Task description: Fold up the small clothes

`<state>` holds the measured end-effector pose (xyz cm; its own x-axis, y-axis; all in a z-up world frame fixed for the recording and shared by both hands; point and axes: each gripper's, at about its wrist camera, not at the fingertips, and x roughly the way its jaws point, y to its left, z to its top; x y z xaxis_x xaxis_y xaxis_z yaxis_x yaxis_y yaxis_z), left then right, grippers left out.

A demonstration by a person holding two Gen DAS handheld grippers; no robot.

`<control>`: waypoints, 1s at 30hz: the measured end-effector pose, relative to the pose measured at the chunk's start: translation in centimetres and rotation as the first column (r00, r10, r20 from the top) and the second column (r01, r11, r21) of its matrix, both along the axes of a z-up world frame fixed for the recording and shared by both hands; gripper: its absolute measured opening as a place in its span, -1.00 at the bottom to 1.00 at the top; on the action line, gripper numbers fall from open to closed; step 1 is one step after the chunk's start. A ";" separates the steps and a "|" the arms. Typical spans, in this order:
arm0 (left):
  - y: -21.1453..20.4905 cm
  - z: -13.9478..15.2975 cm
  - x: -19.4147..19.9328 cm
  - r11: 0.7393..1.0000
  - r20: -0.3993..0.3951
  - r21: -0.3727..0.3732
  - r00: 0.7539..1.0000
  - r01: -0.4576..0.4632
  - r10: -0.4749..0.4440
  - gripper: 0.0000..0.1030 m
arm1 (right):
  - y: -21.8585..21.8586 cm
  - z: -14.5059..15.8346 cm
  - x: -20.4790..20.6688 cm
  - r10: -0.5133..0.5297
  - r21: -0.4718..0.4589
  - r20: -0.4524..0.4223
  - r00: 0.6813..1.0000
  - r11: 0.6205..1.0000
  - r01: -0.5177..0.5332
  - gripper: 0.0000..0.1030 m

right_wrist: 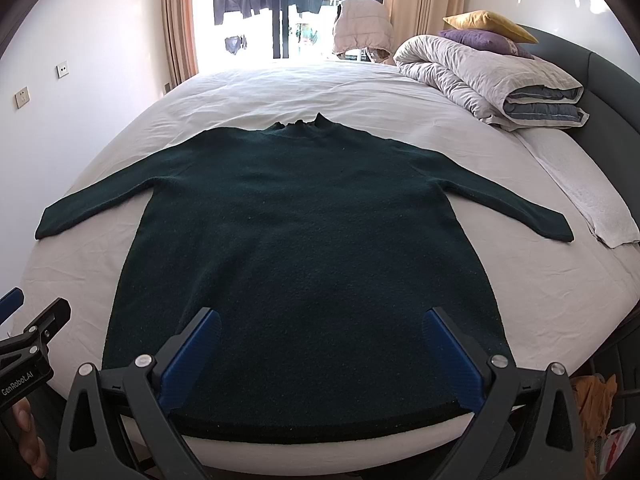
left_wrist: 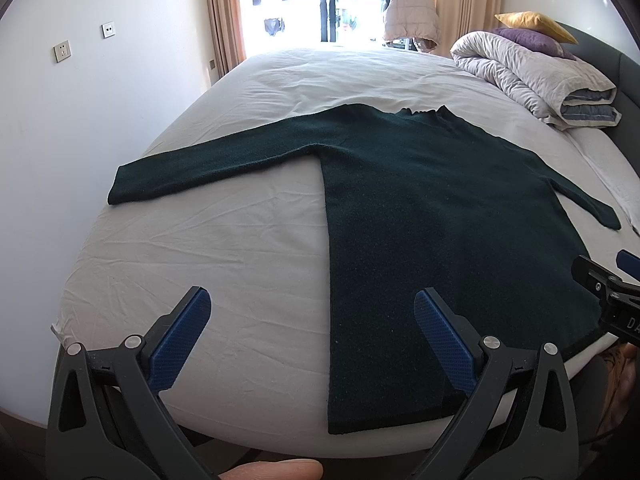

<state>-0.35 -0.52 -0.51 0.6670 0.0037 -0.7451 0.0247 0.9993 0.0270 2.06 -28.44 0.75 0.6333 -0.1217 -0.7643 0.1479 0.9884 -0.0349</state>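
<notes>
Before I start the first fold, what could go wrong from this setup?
1. The sweater hem lies right at the bed edge, below the open right tool; a careless tug could drag it off.
2. The knit looks thick, so a pinch may catch only the top layer and the fold would skew.
3. The left tool is open over the sweater's side edge, half above bare sheet; closing there may gather the bedsheet too.

I saw a bed point(right_wrist: 360, 92) under a white sheet. A dark green sweater point(right_wrist: 312, 248) lay flat on it, hem at the near edge, sleeves spread. A rolled duvet point(right_wrist: 488, 80) sat in the far right corner, and a white towel point(right_wrist: 588, 196) lay along the right edge.
</notes>
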 end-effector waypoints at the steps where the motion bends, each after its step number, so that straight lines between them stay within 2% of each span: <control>1: 0.0 -0.1 0.0 1.000 0.000 0.000 1.000 0.000 0.000 1.00 | 0.0 0.0 0.0 0.000 0.000 0.000 1.000 1.000 0.000 1.00; 30: 0.0 -1.2 -0.4 1.000 -0.013 0.002 1.000 0.001 -0.001 1.00 | 0.5 -0.3 -0.3 0.010 -0.012 -0.007 1.000 1.000 -0.010 1.00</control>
<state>-0.74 -0.51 -1.68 0.6571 0.0042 -0.7538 0.0263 0.9993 0.0284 1.78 -27.98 0.48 0.6296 -0.1243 -0.7669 0.1375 0.9894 -0.0475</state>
